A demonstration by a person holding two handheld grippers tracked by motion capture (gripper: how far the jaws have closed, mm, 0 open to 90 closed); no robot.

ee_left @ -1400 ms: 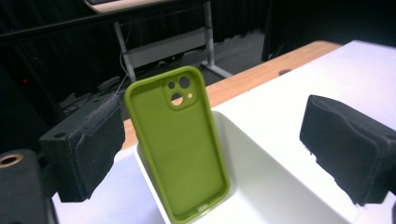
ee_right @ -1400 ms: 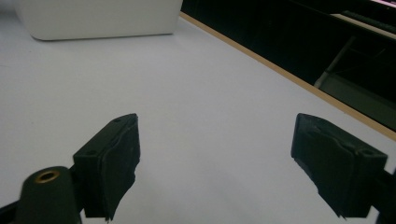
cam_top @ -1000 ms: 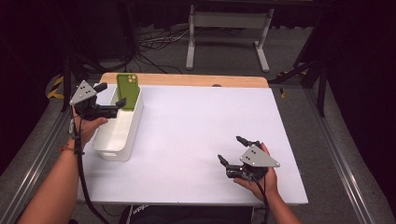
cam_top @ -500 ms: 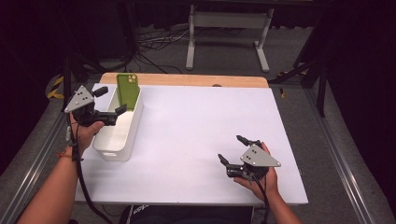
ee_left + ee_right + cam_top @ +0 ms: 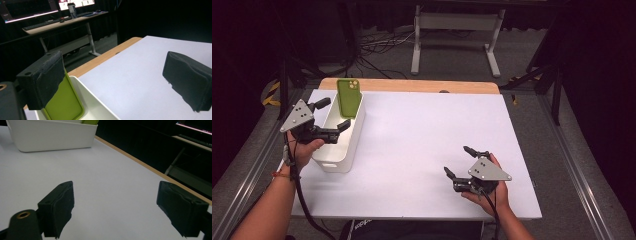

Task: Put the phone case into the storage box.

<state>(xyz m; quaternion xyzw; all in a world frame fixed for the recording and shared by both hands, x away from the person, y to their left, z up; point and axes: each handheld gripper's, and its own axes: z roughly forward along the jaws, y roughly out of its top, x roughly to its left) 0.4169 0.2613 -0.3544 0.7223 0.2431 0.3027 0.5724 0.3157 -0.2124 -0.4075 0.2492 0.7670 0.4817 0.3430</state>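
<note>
Phone [image 5: 349, 97], green, stands nearly upright in far end of white bin [image 5: 334, 159] at left side of tabletop [image 5: 422, 135], leaning on bin wall. Left hand-held gripper [image 5: 332, 115] over bin's near half, jaws spread wide, empty, just short of phone. Right hand-held gripper [image 5: 458, 162] low near front edge, well apart, jaws wide, empty.

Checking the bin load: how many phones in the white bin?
1. A green phone stands on end at the far end of the white bin, leaning on its wall. The open left claw hovers nearby; the bin floor is partly hidden.
</note>
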